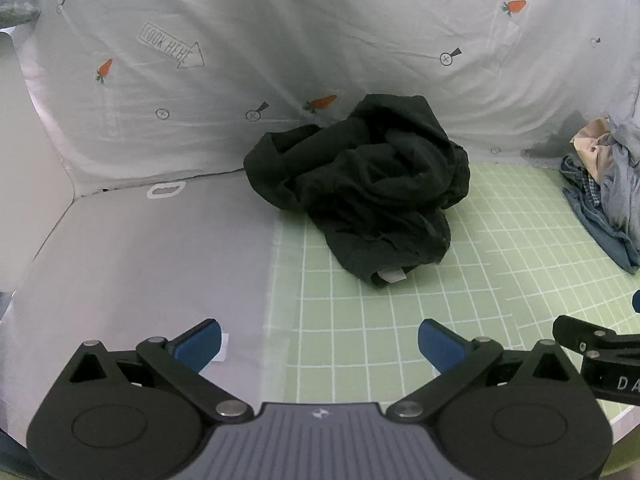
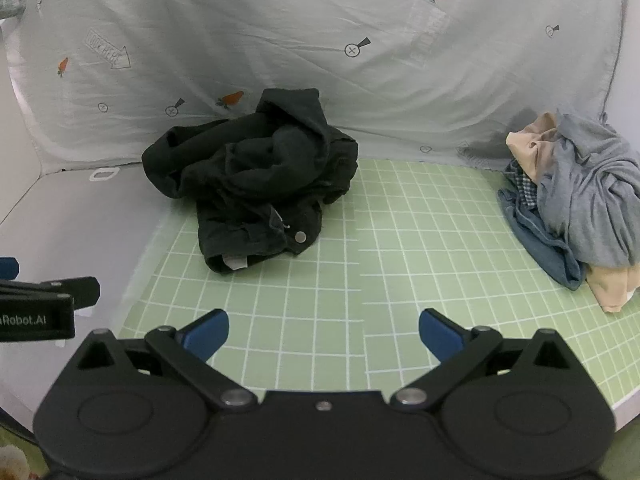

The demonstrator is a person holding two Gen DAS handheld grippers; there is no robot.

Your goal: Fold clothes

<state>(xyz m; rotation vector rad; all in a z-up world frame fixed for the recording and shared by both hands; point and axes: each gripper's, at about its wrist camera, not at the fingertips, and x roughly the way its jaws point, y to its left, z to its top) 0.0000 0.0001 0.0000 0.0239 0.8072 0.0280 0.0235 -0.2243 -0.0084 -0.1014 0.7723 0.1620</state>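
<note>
A crumpled black garment (image 1: 368,184) with a metal button and a white label lies in a heap on the green grid mat (image 1: 460,300), against the back sheet. It also shows in the right wrist view (image 2: 260,188). My left gripper (image 1: 320,346) is open and empty, hovering over the mat's left edge, well short of the garment. My right gripper (image 2: 324,336) is open and empty over the mat's front, to the right of the left one. Part of the right gripper shows at the left view's right edge (image 1: 600,356).
A pile of other clothes (image 2: 576,208), grey, blue denim, checked and beige, sits at the mat's right side. A white sheet printed with carrots and arrows (image 2: 320,60) hangs behind. A white table surface (image 1: 140,260) lies left of the mat.
</note>
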